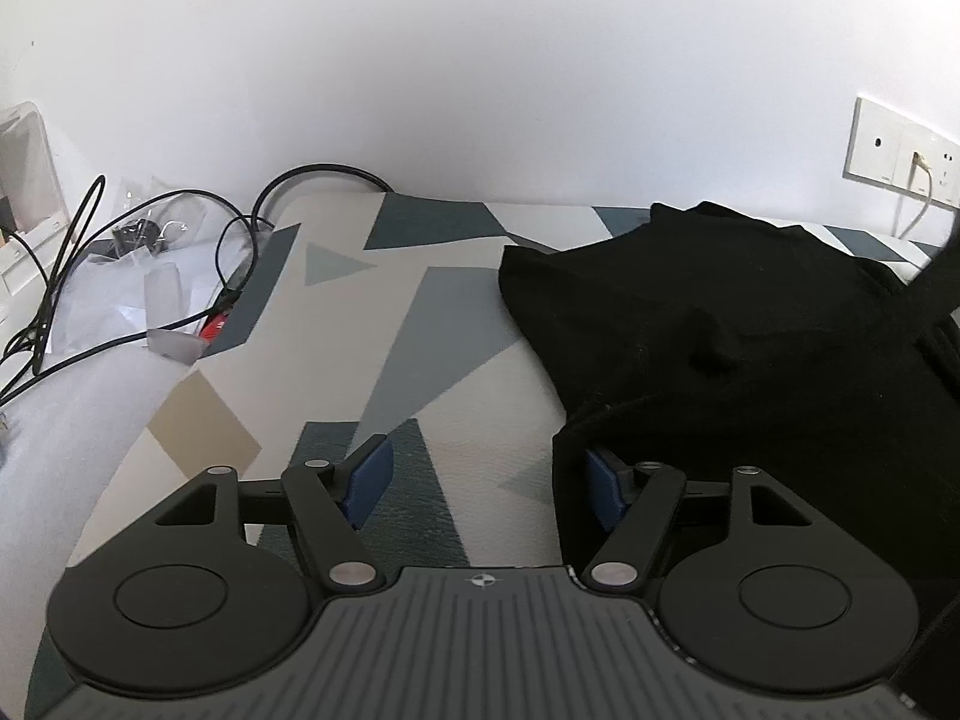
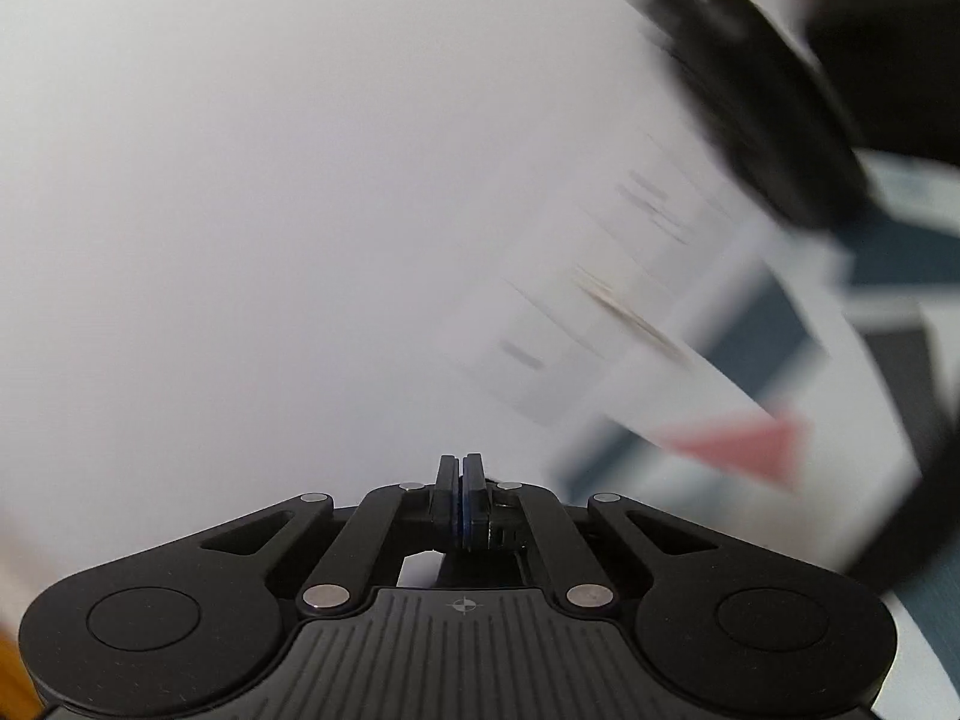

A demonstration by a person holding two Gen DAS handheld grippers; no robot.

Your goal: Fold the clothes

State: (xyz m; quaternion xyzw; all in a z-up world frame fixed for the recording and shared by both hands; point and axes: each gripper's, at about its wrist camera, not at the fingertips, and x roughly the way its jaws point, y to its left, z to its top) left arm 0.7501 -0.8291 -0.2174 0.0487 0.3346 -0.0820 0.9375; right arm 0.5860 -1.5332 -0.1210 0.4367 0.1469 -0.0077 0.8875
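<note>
A black garment point(image 1: 720, 330) lies bunched and partly folded on the right side of a surface covered with a cloth point(image 1: 384, 324) printed in grey, blue, beige and white triangles; its near edge hangs in a dark fold that reaches down to the right finger of the left gripper point(image 1: 489, 480). That gripper's fingers point(image 1: 371, 477) stand well apart, the left blue pad over the bare patterned cloth, the right pad at the edge of the black fabric and partly hidden by it; whether that pad touches the fabric I cannot tell, and nothing is pinched between the two. To the left of the cloth, black cables point(image 1: 90, 276) loop over clear plastic wrapping point(image 1: 132, 300), with a small red item point(image 1: 215, 324) at the cloth's edge. Behind runs a white wall point(image 1: 420, 72) with a socket plate point(image 1: 900, 150) at the far right, a pale cord plugged into it. In the right wrist view the right gripper point(image 2: 461, 498) has its fingers pressed together with nothing between them, pointing at a blank white wall point(image 2: 240, 210); everything to the right is smeared by blur, with only dark shapes and blue and white patches to be made out.
</note>
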